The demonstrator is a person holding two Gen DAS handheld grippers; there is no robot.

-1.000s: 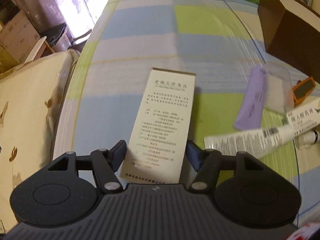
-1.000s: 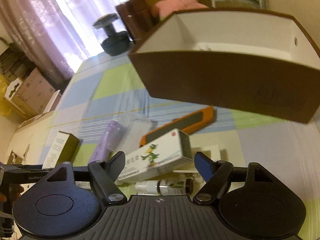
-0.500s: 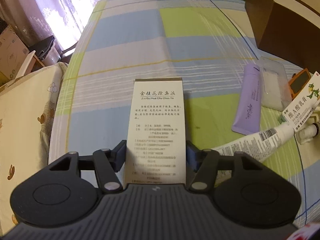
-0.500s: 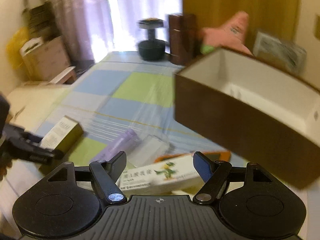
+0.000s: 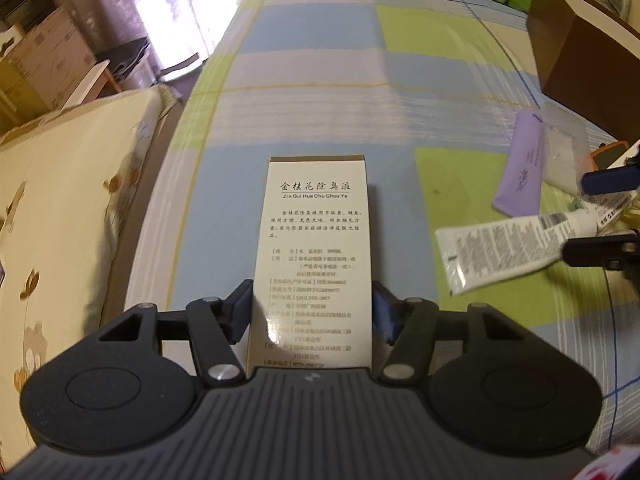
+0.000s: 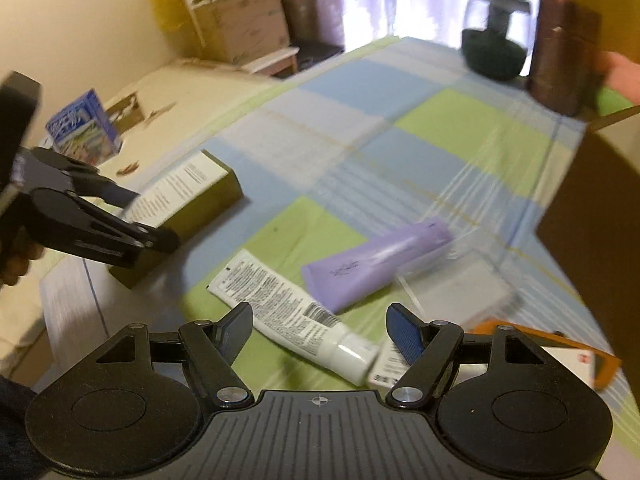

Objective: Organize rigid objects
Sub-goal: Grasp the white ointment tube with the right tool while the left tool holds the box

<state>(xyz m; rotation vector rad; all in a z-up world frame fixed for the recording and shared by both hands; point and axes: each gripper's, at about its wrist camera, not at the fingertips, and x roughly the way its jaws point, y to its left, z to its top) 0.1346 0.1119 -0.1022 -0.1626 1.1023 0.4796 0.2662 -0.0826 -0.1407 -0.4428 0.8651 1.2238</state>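
**Inspector:** Status of left tool (image 5: 312, 312), please.

**Assistant:** Clenched on the cream carton (image 5: 316, 248) printed "Jin Gui Hua Chu Chou Ye". Both pads stand against its long sides at the near end. The printed face is up and the sides are olive. It points away along the counter (image 5: 312, 80), which has a blue, green and white checked cloth.

**Inspector:** Where on the counter?

**Assistant:** On the left, near the edge, well apart from the other goods.

**Inspector:** Right tool (image 6: 320, 332)?

**Assistant:** Released. Its fingers stand apart above the capped end of the white tube (image 6: 280, 304), and neither pad touches it. Nothing is held.

**Inspector:** What lies around it?

**Assistant:** The white tube lies slantwise on a green square. The purple tube (image 6: 376, 268) is just beyond it, and the right wrist view shows one end overlapping it. A clear plastic case (image 6: 452, 284) is just right of the purple tube. A small white carton (image 6: 384, 368) sits at the white tube's cap, partly under the right finger. An orange object (image 6: 560, 340) is to the right, but I cannot tell what it is.

**Inspector:** Container?

**Assistant:** A brown box (image 5: 580, 60) stands at the far right of the counter.
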